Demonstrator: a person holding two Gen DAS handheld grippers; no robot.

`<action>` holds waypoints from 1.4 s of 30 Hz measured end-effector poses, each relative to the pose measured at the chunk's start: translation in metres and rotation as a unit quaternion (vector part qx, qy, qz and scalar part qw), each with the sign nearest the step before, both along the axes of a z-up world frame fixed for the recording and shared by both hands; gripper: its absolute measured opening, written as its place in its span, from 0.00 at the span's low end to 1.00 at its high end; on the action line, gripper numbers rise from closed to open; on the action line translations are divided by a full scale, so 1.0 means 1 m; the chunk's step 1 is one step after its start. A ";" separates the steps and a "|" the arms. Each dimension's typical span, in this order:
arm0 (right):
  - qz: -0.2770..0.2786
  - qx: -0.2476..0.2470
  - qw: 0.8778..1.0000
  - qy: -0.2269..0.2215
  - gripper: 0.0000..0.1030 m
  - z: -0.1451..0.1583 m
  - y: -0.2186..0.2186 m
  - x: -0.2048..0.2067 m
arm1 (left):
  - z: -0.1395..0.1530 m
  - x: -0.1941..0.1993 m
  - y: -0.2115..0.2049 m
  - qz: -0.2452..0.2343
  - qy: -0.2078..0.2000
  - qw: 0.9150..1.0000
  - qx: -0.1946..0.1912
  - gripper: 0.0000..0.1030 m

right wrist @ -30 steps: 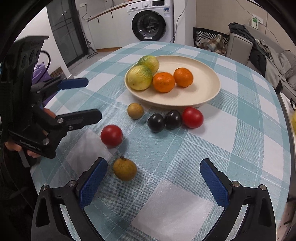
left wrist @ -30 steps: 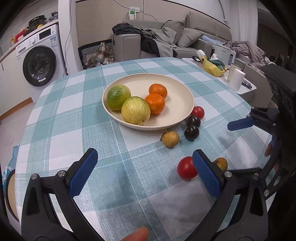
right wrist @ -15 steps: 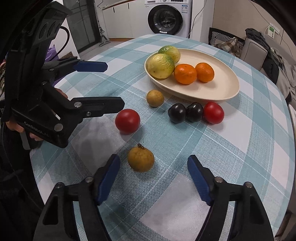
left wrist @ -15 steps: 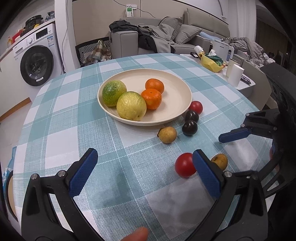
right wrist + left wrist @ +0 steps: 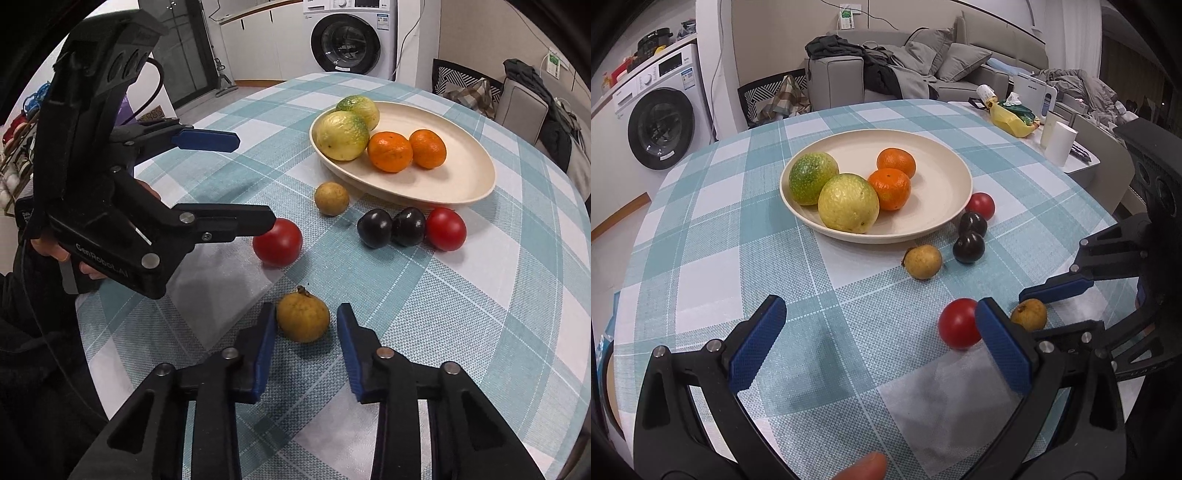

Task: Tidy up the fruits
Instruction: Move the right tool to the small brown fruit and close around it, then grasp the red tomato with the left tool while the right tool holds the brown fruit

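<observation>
The yellow-brown fruit is lying on the checked cloth of the desk, between the blue pads of the right tongs, whose jaws are closing around it; the left pad is sitting just beside its skin and a narrow gap is still showing at the right pad, so the fruit is not yet being gripped. The same fruit is appearing in the left wrist view under the right tongs. The left tongs are hovering released, jaws wide, over bare cloth, with a red tomato sitting just beside the right-hand pad; in the right wrist view the left tongs are reaching in from the left, a hand gripping the handle, the lower finger ending just at that tomato. Further out, a second yellow-brown fruit is resting near the rim of the cream plate, and two dark plums are sitting touching each other, with another red tomato against them. The plate is holding two green-yellow citrus and two oranges. A washing machine is standing beyond the desk.
</observation>
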State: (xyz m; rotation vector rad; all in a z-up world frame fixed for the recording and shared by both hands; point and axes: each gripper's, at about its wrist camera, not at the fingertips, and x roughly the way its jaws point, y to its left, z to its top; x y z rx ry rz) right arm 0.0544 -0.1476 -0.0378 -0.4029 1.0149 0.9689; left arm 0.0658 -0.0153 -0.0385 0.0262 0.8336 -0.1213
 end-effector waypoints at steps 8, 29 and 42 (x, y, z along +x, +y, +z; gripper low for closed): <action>0.002 0.012 1.000 -0.009 0.28 0.005 -0.001 0.000 | -0.001 0.000 0.001 -0.001 0.001 1.000 -0.003 0.99; -0.075 0.043 0.996 -0.034 0.28 0.019 -0.017 0.025 | -0.012 -0.002 -0.024 -0.052 0.023 0.998 0.001 0.95; -0.092 0.056 0.994 -0.038 0.28 0.023 -0.021 0.029 | -0.022 -0.003 -0.041 -0.093 0.040 0.995 -0.003 0.49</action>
